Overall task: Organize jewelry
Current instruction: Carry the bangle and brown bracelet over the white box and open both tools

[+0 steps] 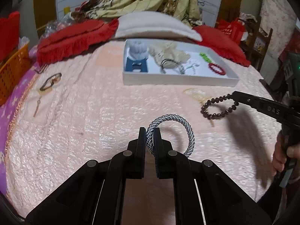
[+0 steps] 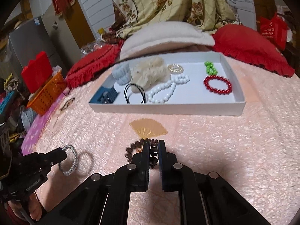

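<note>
Left wrist view showed the left gripper (image 1: 149,131) clamped on a silver braided bracelet (image 1: 172,129) above the bed (image 1: 75,131); the right gripper (image 2: 154,144) pinched a brown bead bracelet (image 2: 138,146) near the white tray (image 2: 168,108).

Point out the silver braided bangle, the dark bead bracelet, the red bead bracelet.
silver braided bangle (image 1: 188,131), left wrist view, upper right arc.
dark bead bracelet (image 1: 215,115), left wrist view, bottom beads.
red bead bracelet (image 2: 217,90), right wrist view, near beads.
</note>
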